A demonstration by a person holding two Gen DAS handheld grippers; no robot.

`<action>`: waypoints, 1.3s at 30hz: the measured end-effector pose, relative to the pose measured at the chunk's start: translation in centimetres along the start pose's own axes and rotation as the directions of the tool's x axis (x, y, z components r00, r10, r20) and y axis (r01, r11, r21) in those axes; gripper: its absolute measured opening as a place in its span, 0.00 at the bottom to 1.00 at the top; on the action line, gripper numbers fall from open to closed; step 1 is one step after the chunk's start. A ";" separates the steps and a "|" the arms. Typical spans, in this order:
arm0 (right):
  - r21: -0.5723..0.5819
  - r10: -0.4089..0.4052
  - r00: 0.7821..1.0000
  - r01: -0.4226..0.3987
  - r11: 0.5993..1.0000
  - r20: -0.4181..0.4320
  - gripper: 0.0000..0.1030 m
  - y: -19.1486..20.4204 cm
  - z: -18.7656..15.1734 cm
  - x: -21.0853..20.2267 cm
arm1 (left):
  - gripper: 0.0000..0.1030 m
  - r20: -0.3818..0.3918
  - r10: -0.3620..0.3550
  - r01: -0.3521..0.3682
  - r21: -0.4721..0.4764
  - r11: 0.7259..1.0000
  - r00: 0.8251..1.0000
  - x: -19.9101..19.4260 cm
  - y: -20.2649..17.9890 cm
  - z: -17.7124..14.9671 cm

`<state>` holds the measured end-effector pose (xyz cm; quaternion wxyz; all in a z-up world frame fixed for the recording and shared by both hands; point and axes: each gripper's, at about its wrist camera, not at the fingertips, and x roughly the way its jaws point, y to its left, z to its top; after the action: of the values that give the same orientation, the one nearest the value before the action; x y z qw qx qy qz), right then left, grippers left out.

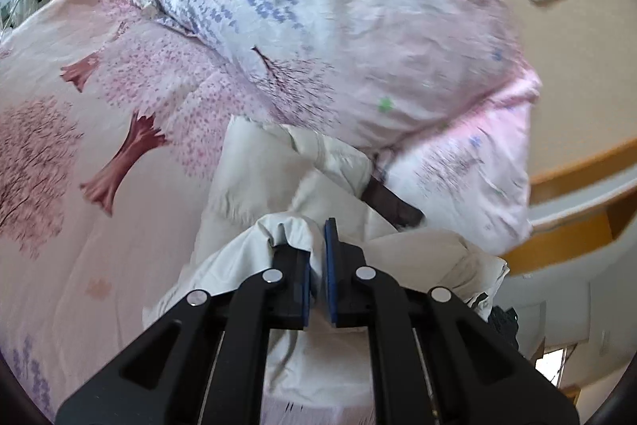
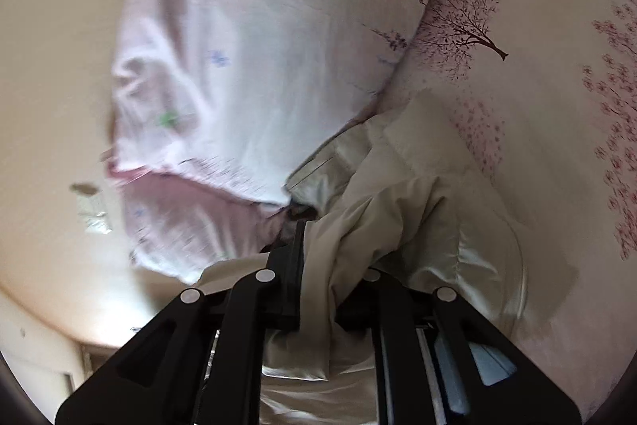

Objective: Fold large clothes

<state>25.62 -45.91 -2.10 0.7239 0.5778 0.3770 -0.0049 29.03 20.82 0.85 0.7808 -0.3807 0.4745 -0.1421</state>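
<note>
A: Left wrist view, item one: left gripper (image 1: 317, 273). Jaws nearly closed, only a narrow slot between the blue pads (image 1: 330, 257); pale fabric bunched in that slot and draped over the left finger. Clamped on a fold of the cream garment (image 1: 254, 178).

B: Right wrist view, item two: right gripper (image 2: 318, 265). Right finger buried under cloth, so exact gap not readable; thick twist of the same cream garment (image 2: 406, 162) threaded between the fingers. Judged gripped.

A: Location of garment: running from both claws toward the far side, lying on the floral bed sheet (image 1: 79, 154), far end tucked under the patterned pillow (image 1: 338, 26) at right in this view. Dark strap or band (image 1: 392, 202) showing near the pillow edge.

B: Handling, as judgement: soft, light, limp; no stiffness, sags between hold points. Satin-like sheen near the claw in the right wrist view, so likely slippery in a shallow pinch.

A: Recommended hold: hems, seams or doubled edges, deep between the pads, hands well apart.

B: Blur noted on pillow.
</note>
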 end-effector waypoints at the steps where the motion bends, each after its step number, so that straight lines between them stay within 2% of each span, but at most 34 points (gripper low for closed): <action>1: 0.008 -0.015 1.000 0.015 1.000 -0.002 0.12 0.1 0.3 0.6 | 0.07 -0.001 0.009 -0.009 -0.013 1.000 1.000 0.7 0.1 0.4; 3: 0.036 -0.049 0.999 0.049 0.998 -0.007 0.16 0.1 1.3 1.9 | 0.07 -0.005 0.028 -0.029 -0.041 0.999 1.000 2.4 0.5 1.6; 6: 0.091 -0.102 0.995 0.103 0.990 -0.017 0.32 -0.2 2.6 3.5 | 0.09 -0.018 0.057 -0.059 -0.066 0.996 0.998 4.3 0.8 2.8; 7: 0.122 -0.120 0.992 0.122 0.985 -0.025 0.45 -0.5 3.2 4.1 | 0.10 -0.024 0.068 -0.070 -0.078 0.995 0.997 4.9 1.0 3.2; 8: 0.147 -0.117 0.993 0.119 0.982 -0.025 0.57 -0.8 3.5 4.3 | 0.13 -0.029 0.076 -0.079 -0.093 0.993 0.997 5.5 1.1 3.6; 10: 0.200 -0.096 0.995 0.094 0.975 0.000 0.66 -1.0 4.3 4.6 | 0.16 -0.035 0.077 -0.081 -0.129 0.988 0.996 6.1 1.6 4.0; 12: 0.208 -0.070 0.997 0.062 0.976 0.030 0.69 -0.7 5.0 4.4 | 0.23 -0.035 0.057 -0.062 -0.173 0.983 0.998 6.6 2.1 4.4; 15: 0.095 -0.076 0.995 0.069 0.993 0.062 0.69 1.0 5.2 3.6 | 0.39 -0.028 0.030 -0.035 -0.169 0.985 0.999 6.2 1.9 4.7; 17: -0.041 -0.109 0.987 0.114 0.993 0.117 0.69 2.5 4.6 2.0 | 0.66 0.006 0.041 -0.040 -0.109 0.993 0.999 4.9 1.1 4.8; 19: -0.174 -0.146 0.974 0.176 0.969 0.174 0.69 4.0 3.7 0.7 | 0.81 0.063 0.095 -0.094 -0.023 0.995 0.993 3.2 -0.1 5.0; 20: -0.231 -0.178 0.966 0.219 0.948 0.187 0.69 4.6 3.2 0.4 | 0.82 0.097 0.138 -0.144 0.055 0.988 0.986 2.2 -1.2 4.9; 21: -0.294 -0.223 0.955 0.273 0.916 0.194 0.69 5.1 2.7 0.4 | 0.82 0.111 0.168 -0.180 0.111 0.977 0.979 1.8 -1.9 4.8; 23: -0.373 -0.303 0.933 0.356 0.857 0.192 0.67 5.6 2.2 0.7 | 0.82 0.135 0.236 -0.262 0.224 0.939 0.962 1.4 -3.3 4.5; 25: -0.423 -0.365 0.911 0.412 0.807 0.191 0.67 5.6 2.1 1.2 | 0.82 0.132 0.292 -0.320 0.330 0.888 0.947 1.8 -4.4 4.0; 29: -0.473 -0.428 0.890 0.449 0.758 0.159 0.67 5.7 2.4 2.6 | 0.82 0.107 0.347 -0.357 0.446 0.821 0.932 3.6 -5.3 3.1; 31: -0.495 -0.469 0.874 0.466 0.733 0.126 0.66 5.3 2.6 3.8 | 0.81 0.091 0.362 -0.359 0.486 0.796 0.928 4.5 -5.5 2.4; 33: -0.508 -0.495 0.863 0.474 0.720 0.104 0.55 5.1 2.7 5.1 | 0.79 0.078 0.396 -0.376 0.520 0.767 0.915 6.0 -5.6 1.9; 34: -0.513 -0.508 0.857 0.475 0.715 0.085 0.35 4.8 2.6 5.7 | 0.72 0.069 0.413 -0.384 0.532 0.755 0.908 6.8 -5.5 1.7; 35: -0.512 -0.520 0.851 0.481 0.712 0.076 0.12 4.4 2.5 6.0 | 0.63 0.061 0.423 -0.387 0.536 0.750 0.904 7.2 -5.6 1.6; 36: -0.511 -0.532 0.844 0.488 0.707 0.071 0.07 4.1 2.4 6.4 | 0.55 0.051 0.436 -0.393 0.536 0.747 0.898 7.9 -5.5 1.7; 37: -0.502 -0.532 0.843 0.493 0.711 0.074 0.06 3.8 2.5 6.5 | 0.38 0.036 0.437 -0.387 0.533 0.752 0.899 8.3 -5.5 1.7; 38: -0.489 -0.530 0.844 0.498 0.716 0.083 0.05 4.0 2.6 6.3 | 0.26 0.012 0.432 -0.373 0.524 0.766 0.902 9.1 -5.5 2.0; 39: -0.465 -0.526 0.846 0.502 0.729 0.088 0.04 3.9 3.0 6.2 | 0.24 0.022 0.447 -0.393 0.519 0.759 0.894 9.6 -5.7 2.2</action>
<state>33.38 -44.44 -2.17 0.8025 0.2569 0.5294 -0.0989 36.58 12.40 -0.50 0.8394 -0.0361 0.5324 -0.1032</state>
